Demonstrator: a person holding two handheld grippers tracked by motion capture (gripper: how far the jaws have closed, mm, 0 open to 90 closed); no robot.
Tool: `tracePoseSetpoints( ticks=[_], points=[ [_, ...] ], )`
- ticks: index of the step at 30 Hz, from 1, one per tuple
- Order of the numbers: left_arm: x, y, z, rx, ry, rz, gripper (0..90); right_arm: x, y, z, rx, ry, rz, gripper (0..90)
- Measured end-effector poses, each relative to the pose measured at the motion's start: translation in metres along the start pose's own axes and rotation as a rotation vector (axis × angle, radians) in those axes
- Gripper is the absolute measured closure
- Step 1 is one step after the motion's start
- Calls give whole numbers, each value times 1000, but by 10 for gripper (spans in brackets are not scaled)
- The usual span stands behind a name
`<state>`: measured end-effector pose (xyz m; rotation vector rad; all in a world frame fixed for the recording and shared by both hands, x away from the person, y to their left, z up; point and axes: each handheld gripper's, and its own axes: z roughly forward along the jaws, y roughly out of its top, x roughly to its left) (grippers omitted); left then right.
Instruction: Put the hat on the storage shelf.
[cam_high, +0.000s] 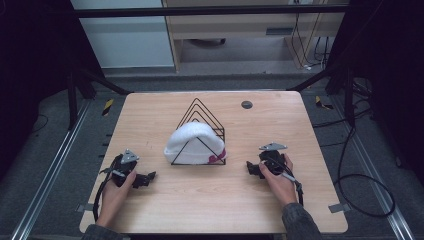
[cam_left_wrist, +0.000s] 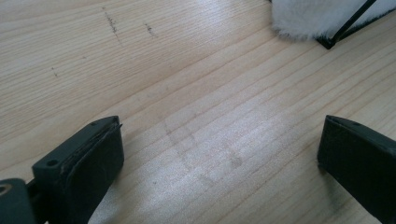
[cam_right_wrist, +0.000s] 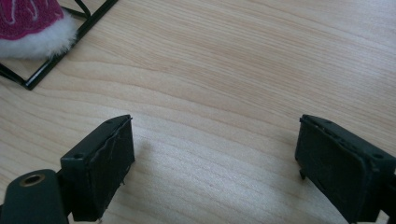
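Observation:
A white fluffy hat (cam_high: 192, 142) with a pink patch lies draped over a black wire rack (cam_high: 206, 120) of triangular dividers in the middle of the wooden table (cam_high: 220, 200). My left gripper (cam_high: 149, 177) rests on the table to the rack's left, jaws wide open over bare wood (cam_left_wrist: 219, 158). The hat's white fur (cam_left_wrist: 313, 18) and a rack corner (cam_left_wrist: 329, 43) sit at that view's top right. My right gripper (cam_high: 249, 168) rests to the rack's right, open too (cam_right_wrist: 215, 163). The hat's pink part (cam_right_wrist: 25, 16) and the rack's base wire (cam_right_wrist: 60, 60) lie at its top left.
A small dark round disc (cam_high: 246, 104) sits near the table's far edge. Cables (cam_high: 360, 185) trail on the floor at the right. Black frame struts (cam_high: 100, 80) stand around the table's back corners.

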<state>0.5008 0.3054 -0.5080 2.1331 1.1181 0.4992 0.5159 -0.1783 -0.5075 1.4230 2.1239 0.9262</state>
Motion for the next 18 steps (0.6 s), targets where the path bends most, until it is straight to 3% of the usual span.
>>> tracePoseSetpoints(
  ticks=[18],
  points=[
    [0,0,0,1,-5,2,0,6,-4,2,-24,-30,-13,89]
  ],
)
